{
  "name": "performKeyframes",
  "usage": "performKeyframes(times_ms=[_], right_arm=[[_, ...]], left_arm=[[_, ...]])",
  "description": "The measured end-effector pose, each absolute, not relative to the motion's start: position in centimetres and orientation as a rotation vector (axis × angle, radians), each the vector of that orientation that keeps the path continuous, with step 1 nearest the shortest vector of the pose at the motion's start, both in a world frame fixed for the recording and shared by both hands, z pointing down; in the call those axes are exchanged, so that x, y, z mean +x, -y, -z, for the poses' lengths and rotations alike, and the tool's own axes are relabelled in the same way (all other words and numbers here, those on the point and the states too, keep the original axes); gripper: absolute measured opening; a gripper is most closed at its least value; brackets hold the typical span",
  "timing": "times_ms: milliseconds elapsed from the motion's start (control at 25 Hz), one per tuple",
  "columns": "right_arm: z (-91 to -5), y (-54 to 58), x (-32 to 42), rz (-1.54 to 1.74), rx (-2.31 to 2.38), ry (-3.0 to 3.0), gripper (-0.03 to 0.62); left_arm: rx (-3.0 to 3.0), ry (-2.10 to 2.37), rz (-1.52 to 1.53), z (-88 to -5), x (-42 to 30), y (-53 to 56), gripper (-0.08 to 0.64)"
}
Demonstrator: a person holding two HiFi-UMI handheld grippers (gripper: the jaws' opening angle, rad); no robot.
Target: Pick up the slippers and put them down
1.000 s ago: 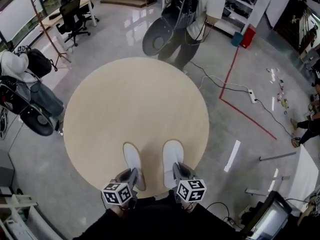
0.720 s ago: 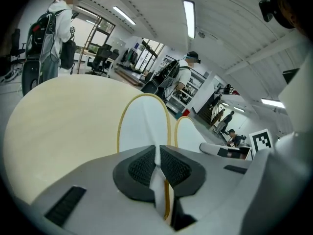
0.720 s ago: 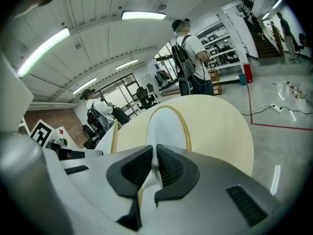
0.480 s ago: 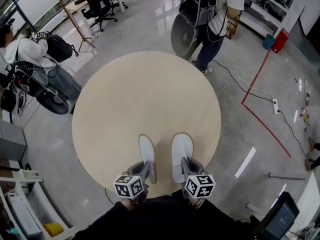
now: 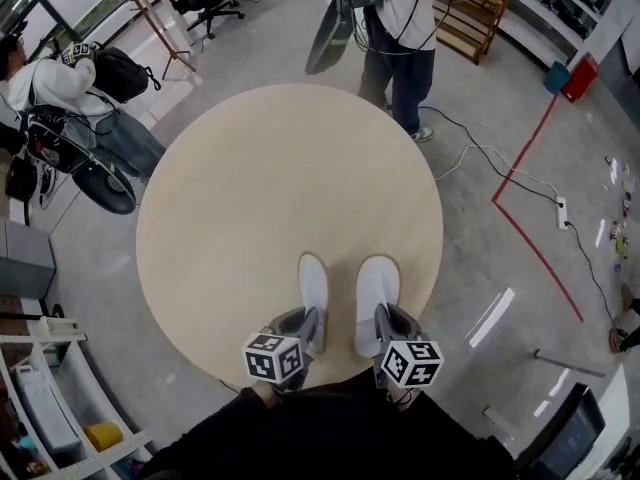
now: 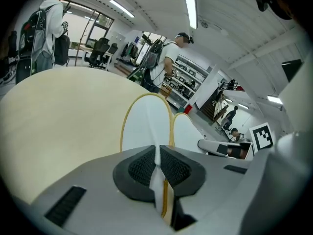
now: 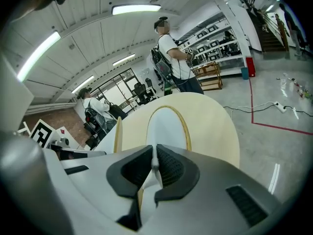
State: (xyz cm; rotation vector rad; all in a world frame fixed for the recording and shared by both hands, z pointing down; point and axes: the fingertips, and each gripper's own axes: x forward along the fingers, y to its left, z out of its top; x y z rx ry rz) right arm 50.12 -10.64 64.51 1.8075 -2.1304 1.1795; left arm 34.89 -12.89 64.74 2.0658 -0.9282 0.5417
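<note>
Over the near edge of the round desk (image 5: 280,178), you hold one white slipper in each claw. Your left claw (image 5: 304,322) is pinched almost closed on the heel end of the left slipper (image 5: 313,286). The left gripper view shows the thin white material and its tan edging squeezed between the black ribbed pads (image 6: 142,168). Your right claw (image 5: 386,320) is clamped tight on the heel end of the right slipper (image 5: 376,286) in the same way, with the thin white heel caught between its pads.

Both slippers point their toes away from you, towards the middle of the desk. They lie side by side, roughly parallel, with a narrow gap between them. Each is white on top with a tan border around its outline. You cannot tell from these views whether the soles touch the desk top.

Beyond the far edge of the desk stands a person in a white shirt (image 5: 405,18) wearing a backpack. Another person (image 5: 45,78) is off to the left among dark bags. On the right, a red line (image 5: 525,233) runs across the grey floor, with a power strip (image 5: 560,211) and its cable near it.
</note>
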Motion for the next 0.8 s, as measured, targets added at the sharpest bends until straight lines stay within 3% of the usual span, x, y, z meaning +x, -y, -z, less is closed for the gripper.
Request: performKeyframes(times_ms=[800], right_arm=[[-68.2,14.4,58.0,-1.324,1.903,2.04,0.034]], left_arm=[[2.049,0.879,-0.628,-68.9,43.8,16.4,0.041]])
